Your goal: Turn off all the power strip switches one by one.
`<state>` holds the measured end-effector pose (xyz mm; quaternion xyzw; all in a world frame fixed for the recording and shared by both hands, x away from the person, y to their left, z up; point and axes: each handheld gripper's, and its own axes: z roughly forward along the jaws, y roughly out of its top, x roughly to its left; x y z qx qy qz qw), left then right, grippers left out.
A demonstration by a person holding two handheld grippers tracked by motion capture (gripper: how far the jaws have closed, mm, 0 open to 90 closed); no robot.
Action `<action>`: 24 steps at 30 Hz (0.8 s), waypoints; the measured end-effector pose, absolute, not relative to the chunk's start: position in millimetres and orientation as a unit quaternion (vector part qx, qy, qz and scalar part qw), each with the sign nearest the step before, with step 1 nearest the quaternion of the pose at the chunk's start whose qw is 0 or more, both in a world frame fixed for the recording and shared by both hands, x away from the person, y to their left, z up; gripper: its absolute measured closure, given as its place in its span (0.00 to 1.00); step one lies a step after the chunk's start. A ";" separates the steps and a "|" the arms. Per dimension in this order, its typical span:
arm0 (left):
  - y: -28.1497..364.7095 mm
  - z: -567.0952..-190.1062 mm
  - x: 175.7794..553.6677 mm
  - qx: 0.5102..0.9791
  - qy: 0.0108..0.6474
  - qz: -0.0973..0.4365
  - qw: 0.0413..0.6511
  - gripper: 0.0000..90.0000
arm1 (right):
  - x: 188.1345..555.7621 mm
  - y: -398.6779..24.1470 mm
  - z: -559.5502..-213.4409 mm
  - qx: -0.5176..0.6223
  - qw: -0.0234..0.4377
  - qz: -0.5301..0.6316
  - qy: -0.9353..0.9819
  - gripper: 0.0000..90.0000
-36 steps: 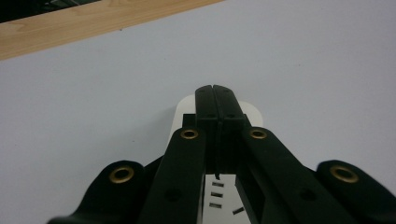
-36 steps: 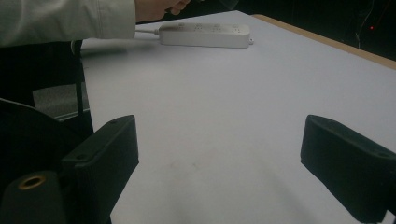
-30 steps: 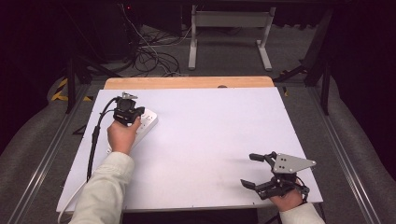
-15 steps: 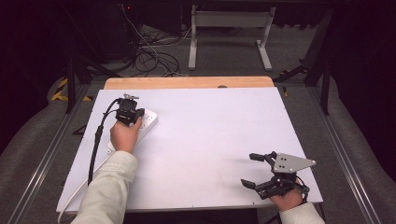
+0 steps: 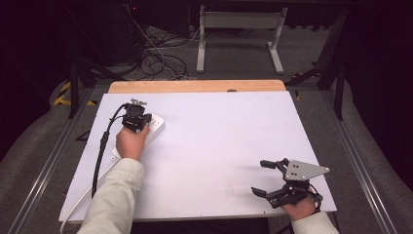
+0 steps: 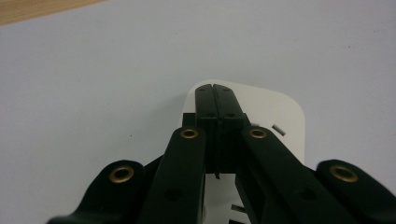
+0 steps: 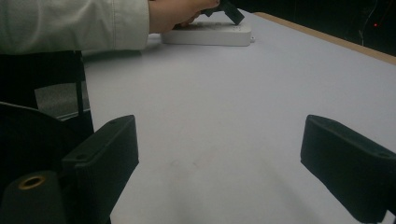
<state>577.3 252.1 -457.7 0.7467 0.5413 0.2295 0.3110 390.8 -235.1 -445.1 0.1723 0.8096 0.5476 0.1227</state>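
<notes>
- Our left tool [image 5: 136, 119] is clenched tight. Its two black jaws are pressed together with nothing between them.
- In the left gripper view, the tip of this tool [image 6: 216, 100] sits right over the rounded end of a white power strip [image 6: 285, 114]. We cannot tell if it touches the strip.
- The strip [image 5: 155, 127] lies at the far left of the white surface [image 5: 219, 141], and our left hand [image 5: 130, 142] is over it.
- A black cable [image 5: 102, 146] runs from the left tool back along our pale sleeve [image 5: 114, 200].
- Our right tool [image 5: 268, 178] is released. Its jaws stand wide apart and hold nothing.
- It rests at the near right corner of the surface, well apart from the strip.
- In the right gripper view, we see bare white surface [image 7: 219, 121] between the jaws, and the strip [image 7: 210, 33] far off under the left hand [image 7: 180, 14].
- A wooden edge [image 5: 195, 86] shows at the far side of the surface.
</notes>
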 end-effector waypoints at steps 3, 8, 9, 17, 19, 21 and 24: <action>253.3 -457.6 577.6 0.743 0.547 0.228 0.311 1.00 | 390.3 -235.6 -445.0 0.172 0.124 0.547 0.810 0.13; 251.2 -457.9 577.4 0.745 0.543 0.234 0.307 1.00 | 390.3 -236.7 -445.2 0.172 0.122 0.549 0.809 0.13; 251.4 -457.7 577.7 0.745 0.544 0.235 0.307 1.00 | 390.3 -236.8 -445.2 0.172 0.121 0.549 0.809 0.13; 253.4 -457.5 578.7 0.741 0.552 0.223 0.312 1.00 | 390.2 -236.8 -445.1 0.173 0.122 0.549 0.809 0.13; 252.4 -457.6 578.7 0.741 0.551 0.226 0.309 1.00 | 390.2 -237.0 -445.2 0.173 0.122 0.549 0.809 0.13; 253.3 -457.5 579.8 0.741 0.555 0.219 0.309 1.00 | 390.1 -237.0 -445.1 0.173 0.122 0.549 0.808 0.13; 255.7 -457.3 580.0 0.736 0.560 0.211 0.317 1.00 | 389.2 -237.5 -444.8 0.172 0.123 0.549 0.808 0.13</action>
